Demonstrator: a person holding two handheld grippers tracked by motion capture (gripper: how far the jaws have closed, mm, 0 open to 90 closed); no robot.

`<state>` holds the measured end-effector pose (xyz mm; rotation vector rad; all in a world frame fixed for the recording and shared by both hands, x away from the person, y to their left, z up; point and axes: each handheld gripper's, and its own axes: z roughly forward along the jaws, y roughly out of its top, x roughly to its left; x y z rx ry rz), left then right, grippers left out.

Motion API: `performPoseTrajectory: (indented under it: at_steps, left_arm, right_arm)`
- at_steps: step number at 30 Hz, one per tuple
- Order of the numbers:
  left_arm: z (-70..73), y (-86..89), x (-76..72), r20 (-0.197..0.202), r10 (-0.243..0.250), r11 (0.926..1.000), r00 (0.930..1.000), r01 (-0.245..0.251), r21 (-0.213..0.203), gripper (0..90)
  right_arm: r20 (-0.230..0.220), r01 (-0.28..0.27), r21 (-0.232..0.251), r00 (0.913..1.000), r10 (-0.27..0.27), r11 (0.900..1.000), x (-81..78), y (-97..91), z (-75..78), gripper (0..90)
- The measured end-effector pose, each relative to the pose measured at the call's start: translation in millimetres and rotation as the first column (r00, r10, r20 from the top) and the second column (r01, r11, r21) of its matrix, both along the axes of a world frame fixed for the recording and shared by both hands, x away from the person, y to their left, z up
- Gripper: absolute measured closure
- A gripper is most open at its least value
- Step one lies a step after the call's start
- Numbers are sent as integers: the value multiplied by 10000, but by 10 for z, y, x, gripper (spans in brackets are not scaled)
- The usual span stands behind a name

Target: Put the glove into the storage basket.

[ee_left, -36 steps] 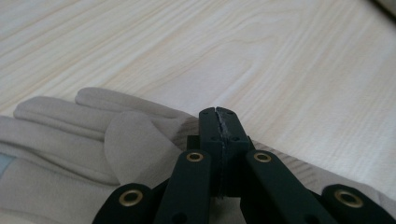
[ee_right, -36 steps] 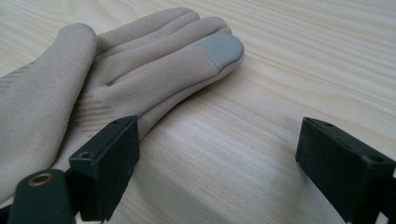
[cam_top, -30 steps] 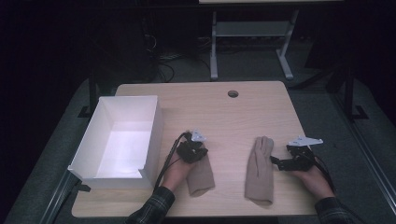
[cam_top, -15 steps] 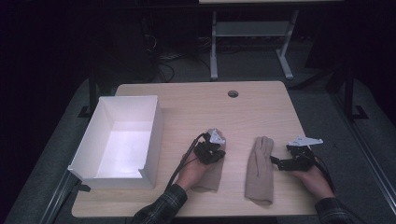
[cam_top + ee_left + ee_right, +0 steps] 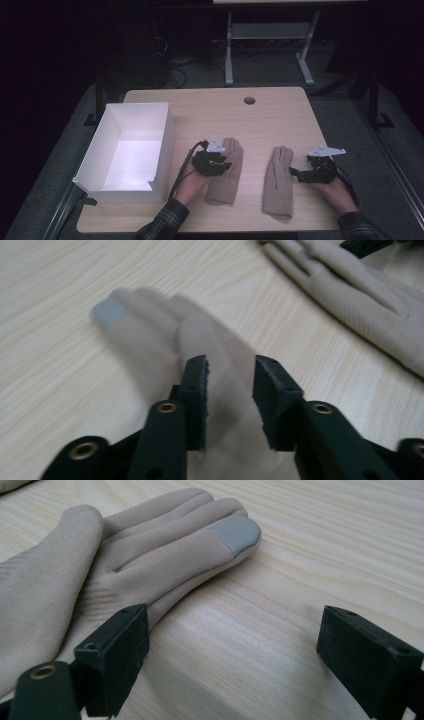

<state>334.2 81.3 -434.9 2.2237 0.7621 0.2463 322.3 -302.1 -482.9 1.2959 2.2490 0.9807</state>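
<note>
Two beige gloves lie flat on the wooden table (image 5: 280,120), fingers pointing away from me. My left gripper (image 5: 223,164) sits on the left glove (image 5: 227,182) at its thumb side. In the left gripper view its jaws (image 5: 230,375) stand a narrow gap apart, shut on the blurred glove (image 5: 150,335) between them. The right glove (image 5: 277,185) lies a hand's width to the right, also seen as the glove (image 5: 360,285) at that view's upper right. Just right of it rests my right gripper (image 5: 296,174), open. Its jaws (image 5: 239,627) are wide apart over bare wood, beside the glove (image 5: 100,555).
An open white box (image 5: 167,135) stands at the table's left side, close to my left hand. A round cable hole (image 5: 249,100) sits near the far edge. Beyond the table are a dark floor, cables and a metal frame (image 5: 270,35).
My left gripper has moved right and away from me with the left glove, which now lies stretched out with its fingers showing. The right gripper and right glove have stayed still.
</note>
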Motion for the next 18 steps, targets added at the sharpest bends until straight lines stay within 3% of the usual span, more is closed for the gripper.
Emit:
performPoseTrajectory:
  at_steps: [6,7,9,11,15,18]
  left_arm:
    - [-50,220,-111,-153,476,9988,9987,-475,77,513]
    - [-57,270,-126,-181,730,9973,9972,-730,47,488]
    - [-76,304,-101,-191,886,9961,9959,-885,20,480]
    - [-100,309,-73,-186,959,9953,9952,-957,110,476]
    - [-179,276,-4,-479,1003,9949,9938,-1008,-92,476]
    - [-255,206,51,-394,955,9954,9947,-951,116,489]
  right_arm:
    - [6,-2,-2,10000,2,10000,0,0,-1,129]
    - [8,0,1,10000,0,10000,0,0,-1,129]
    - [11,0,0,10000,0,10000,-1,1,-1,129]
    - [3,3,1,10000,-3,10000,-1,1,0,129]
    - [4,30,26,10000,-30,10000,-2,3,-1,129]
    - [8,19,15,10000,-19,10000,-1,2,-1,129]
